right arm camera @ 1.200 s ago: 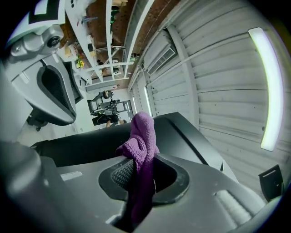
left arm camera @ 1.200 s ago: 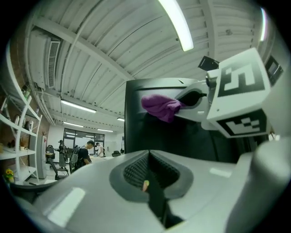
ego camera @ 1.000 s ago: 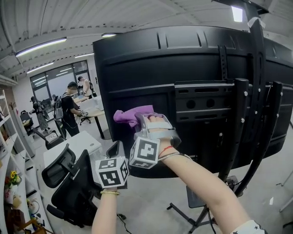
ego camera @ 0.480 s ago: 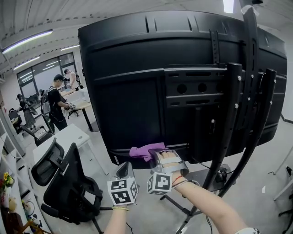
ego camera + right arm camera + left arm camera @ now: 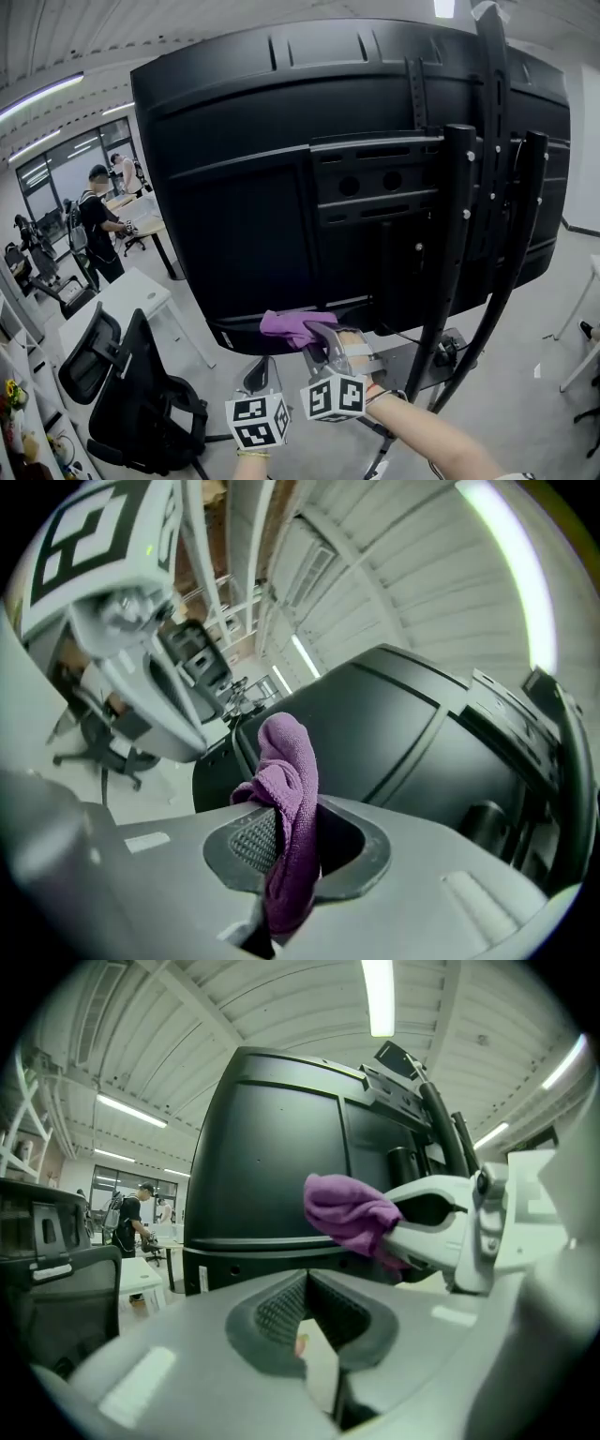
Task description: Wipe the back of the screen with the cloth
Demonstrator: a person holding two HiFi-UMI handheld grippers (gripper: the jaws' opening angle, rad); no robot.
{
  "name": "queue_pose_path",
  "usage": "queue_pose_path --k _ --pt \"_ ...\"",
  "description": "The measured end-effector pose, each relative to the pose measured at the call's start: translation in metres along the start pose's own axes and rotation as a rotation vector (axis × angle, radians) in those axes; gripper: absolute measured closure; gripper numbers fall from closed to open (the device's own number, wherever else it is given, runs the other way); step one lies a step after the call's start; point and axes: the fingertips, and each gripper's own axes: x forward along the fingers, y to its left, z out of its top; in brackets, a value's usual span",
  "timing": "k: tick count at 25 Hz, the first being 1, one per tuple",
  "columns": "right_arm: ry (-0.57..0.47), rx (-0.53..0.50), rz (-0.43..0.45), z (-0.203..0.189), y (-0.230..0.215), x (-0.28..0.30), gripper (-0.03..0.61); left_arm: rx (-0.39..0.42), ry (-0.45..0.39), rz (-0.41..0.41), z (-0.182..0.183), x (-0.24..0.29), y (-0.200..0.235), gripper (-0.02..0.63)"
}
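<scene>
In the head view the right tongs (image 5: 314,330) hold the purple cloth (image 5: 289,324) at the lower edge of the screen (image 5: 281,187) (the left tongs (image 5: 256,372) hang just below). The left gripper view shows its tongs pressed together, empty. The right gripper view shows its tongs clamped on the cloth (image 5: 286,855).

Beneath me a pale grey floor (image 5: 553,403) carries a black office chair (image 5: 131,384) beside a white desk (image 5: 112,305), two people (image 5: 97,225) stand before glass partitions (image 5: 56,169), and strip lights (image 5: 42,94) cross the ribbed white ceiling (image 5: 141,28).
</scene>
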Motion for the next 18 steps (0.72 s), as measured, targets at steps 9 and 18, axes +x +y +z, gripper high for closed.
queue_pose_path --k 9,18 --pt "-0.07 0.723 0.001 -0.094 -0.04 -0.159 0.52 -0.007 0.047 -0.192 -0.036 -0.03 -0.147 0.606" --pt "0.055 0.732 -0.136 -0.237 -0.126 -0.352 0.519 -0.036 0.058 -0.405 -0.057 -0.05 -0.386 0.606"
